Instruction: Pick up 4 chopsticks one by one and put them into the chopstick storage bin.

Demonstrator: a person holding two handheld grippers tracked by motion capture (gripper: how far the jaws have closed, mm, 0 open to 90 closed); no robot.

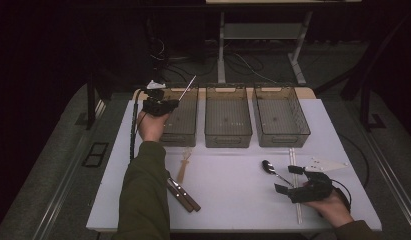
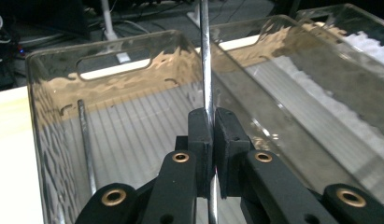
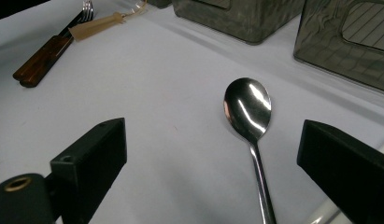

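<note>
My left gripper (image 1: pixel 169 104) is shut on a thin metal rod (image 1: pixel 188 87) and holds it over the left clear bin (image 1: pixel 179 141), the rod slanting up and to the right. In the left gripper view the black jaws (image 2: pixel 212 126) pinch the rod (image 2: pixel 206 56) upright. A second rod (image 2: pixel 84 140) lies on the bin floor along its left wall (image 2: pixel 45 121). My right gripper (image 1: pixel 287 179) rests open near the table's front right. A steel spoon (image 1: pixel 267 166) lies on the table between its jaws, bowl (image 3: pixel 248 107) pointing away, untouched by either jaw.
Two more clear bins, middle (image 1: pixel 228 136) and right (image 1: pixel 281 139), stand in a row at the back. Wooden-handled forks (image 1: pixel 183 195) and a pale wooden utensil (image 1: pixel 183 169) lie front left. A clear tube (image 1: pixel 296 200) lies beside my right hand.
</note>
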